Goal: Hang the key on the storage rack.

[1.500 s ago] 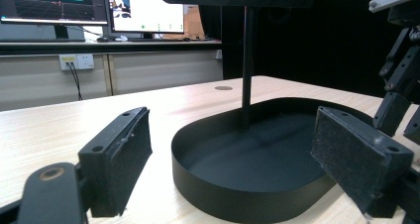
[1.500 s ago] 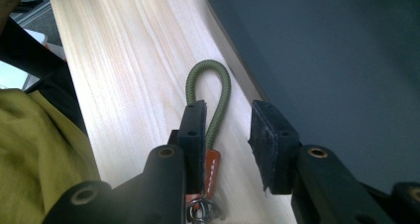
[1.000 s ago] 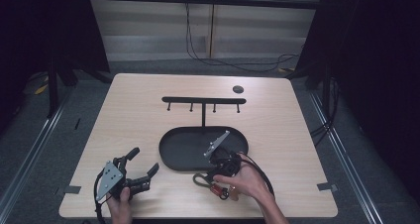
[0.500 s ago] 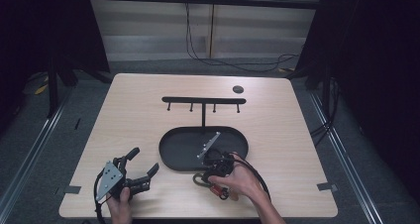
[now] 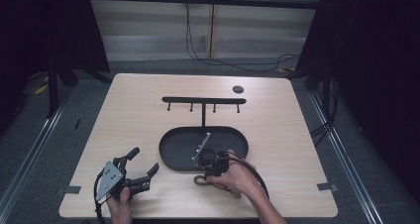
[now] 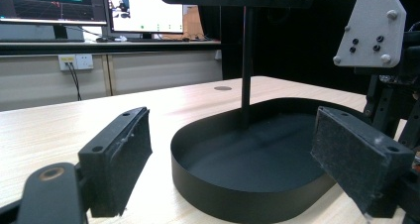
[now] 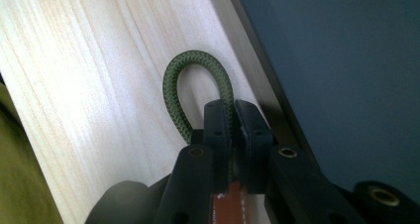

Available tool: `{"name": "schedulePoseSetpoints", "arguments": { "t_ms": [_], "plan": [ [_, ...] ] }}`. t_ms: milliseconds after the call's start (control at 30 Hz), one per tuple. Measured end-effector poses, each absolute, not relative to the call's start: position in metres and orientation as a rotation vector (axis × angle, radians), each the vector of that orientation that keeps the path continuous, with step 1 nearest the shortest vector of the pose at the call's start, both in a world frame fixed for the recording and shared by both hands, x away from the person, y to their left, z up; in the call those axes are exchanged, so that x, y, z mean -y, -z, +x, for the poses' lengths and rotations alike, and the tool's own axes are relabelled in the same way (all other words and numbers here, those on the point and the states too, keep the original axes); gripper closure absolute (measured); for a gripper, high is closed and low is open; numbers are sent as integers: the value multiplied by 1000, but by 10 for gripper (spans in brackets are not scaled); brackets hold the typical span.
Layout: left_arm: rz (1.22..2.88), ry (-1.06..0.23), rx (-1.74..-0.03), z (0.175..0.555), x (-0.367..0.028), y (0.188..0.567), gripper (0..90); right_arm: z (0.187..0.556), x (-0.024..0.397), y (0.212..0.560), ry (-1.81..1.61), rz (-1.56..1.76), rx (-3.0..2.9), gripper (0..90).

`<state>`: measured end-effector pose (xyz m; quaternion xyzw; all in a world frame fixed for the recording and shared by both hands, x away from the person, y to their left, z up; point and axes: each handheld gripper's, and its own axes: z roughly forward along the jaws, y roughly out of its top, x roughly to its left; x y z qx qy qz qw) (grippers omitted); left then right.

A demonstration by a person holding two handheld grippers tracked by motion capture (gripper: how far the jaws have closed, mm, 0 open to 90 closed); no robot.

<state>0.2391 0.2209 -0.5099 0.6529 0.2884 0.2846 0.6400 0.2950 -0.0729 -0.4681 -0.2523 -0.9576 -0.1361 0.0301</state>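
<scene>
Right gripper [image 7: 232,135] pinched one side of the green cord loop [image 7: 194,85], low on the table [image 5: 148,115] beside the black tray [image 5: 173,149]. Left gripper [image 5: 141,165] spread, idle. Risk: thin off-centre bite, cord could slip out when lifted.

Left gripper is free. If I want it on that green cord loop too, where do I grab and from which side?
Take the bare arch of the green cord loop, beyond where the right gripper pinches one strand. Probably come from the open tabletop side, since the black tray wall borders the other. The left gripper is open.
</scene>
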Motion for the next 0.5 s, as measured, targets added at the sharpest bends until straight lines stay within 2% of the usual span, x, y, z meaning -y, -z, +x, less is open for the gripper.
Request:
{"name": "schedulePoseSetpoints", "arguments": {
  "t_ms": [500],
  "plan": [
    [1478,-643,-673,238,-220,510,154,297,70,450,389,-740,2977,858]
  ]
}}
